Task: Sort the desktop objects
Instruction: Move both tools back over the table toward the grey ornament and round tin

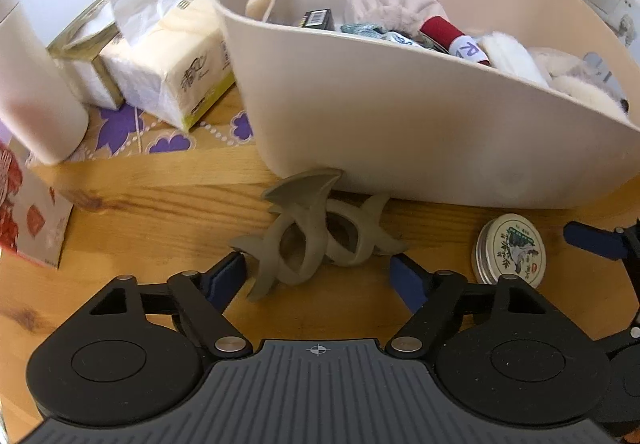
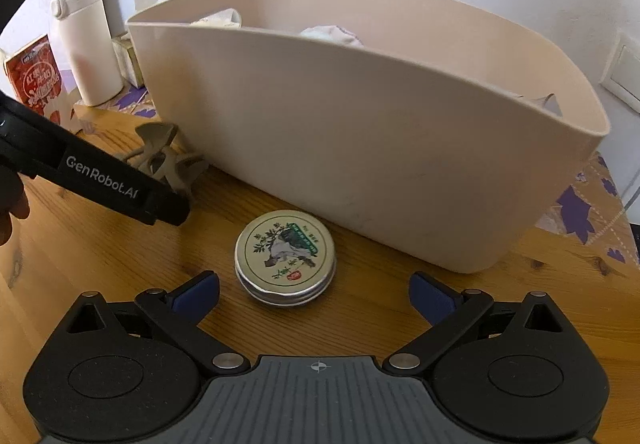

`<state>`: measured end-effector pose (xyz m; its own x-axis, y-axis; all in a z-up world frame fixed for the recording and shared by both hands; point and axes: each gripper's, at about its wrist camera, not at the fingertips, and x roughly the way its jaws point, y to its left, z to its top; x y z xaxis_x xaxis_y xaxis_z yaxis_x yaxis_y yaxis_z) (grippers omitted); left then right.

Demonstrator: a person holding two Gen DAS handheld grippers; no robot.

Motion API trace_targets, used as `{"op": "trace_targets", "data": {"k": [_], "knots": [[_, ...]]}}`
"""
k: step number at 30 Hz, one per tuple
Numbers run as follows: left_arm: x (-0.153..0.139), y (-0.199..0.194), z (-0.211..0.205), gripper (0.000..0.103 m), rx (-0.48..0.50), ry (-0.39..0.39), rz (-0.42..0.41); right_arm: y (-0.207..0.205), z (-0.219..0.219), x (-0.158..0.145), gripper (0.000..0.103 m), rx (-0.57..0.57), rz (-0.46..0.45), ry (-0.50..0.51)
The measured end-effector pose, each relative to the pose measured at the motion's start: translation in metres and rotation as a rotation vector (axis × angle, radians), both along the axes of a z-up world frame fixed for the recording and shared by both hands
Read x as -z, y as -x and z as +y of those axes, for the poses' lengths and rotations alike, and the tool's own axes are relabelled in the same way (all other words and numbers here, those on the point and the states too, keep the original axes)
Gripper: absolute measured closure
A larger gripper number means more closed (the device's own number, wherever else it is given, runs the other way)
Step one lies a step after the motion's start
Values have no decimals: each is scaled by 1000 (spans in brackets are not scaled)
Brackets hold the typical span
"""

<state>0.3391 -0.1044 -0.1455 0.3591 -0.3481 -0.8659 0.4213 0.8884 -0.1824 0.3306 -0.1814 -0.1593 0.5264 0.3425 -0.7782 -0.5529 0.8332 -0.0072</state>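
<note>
Now, left gripper [image 1: 318, 268]: spread wide around the grey claw clips [image 1: 310, 240], which lie against the bin [image 1: 400, 115].
Right gripper [image 2: 314, 294]: spread, tin [image 2: 285, 259] just ahead.
Risk: interlocked clips may snag or slip; grippers crowd each other.

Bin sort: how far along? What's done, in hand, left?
Done: the beige bin already holds plush toys and small packets. In hand: nothing; the left gripper stands open around the grey hair clip, the right gripper open before the round tin. Left: both go in.
</note>
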Motion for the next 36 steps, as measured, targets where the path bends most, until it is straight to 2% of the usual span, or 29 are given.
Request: {"op": "trace_targets", "data": {"k": [7,12,17,23,30,36], "knots": [[1,3,3,19,63,-21,-51,1,0,4,3,12,-5,-10],[0,3,15,19,126,-67,-96,4,-2,5,2,14,-6,-15],[-1,0,25,19,187,-96,-76,6,-5,4,2,24,-6,-18],[-4,4,34,19,279,-153,-137,10,-8,4,0,25,-6,-18],[-4,0,28,19,343,-115,-194,14,-10,4,0,30,-7,-19],[-7,8,16,19,364,-107,-155,20,-16,2,0,32,-1,-16]]}}
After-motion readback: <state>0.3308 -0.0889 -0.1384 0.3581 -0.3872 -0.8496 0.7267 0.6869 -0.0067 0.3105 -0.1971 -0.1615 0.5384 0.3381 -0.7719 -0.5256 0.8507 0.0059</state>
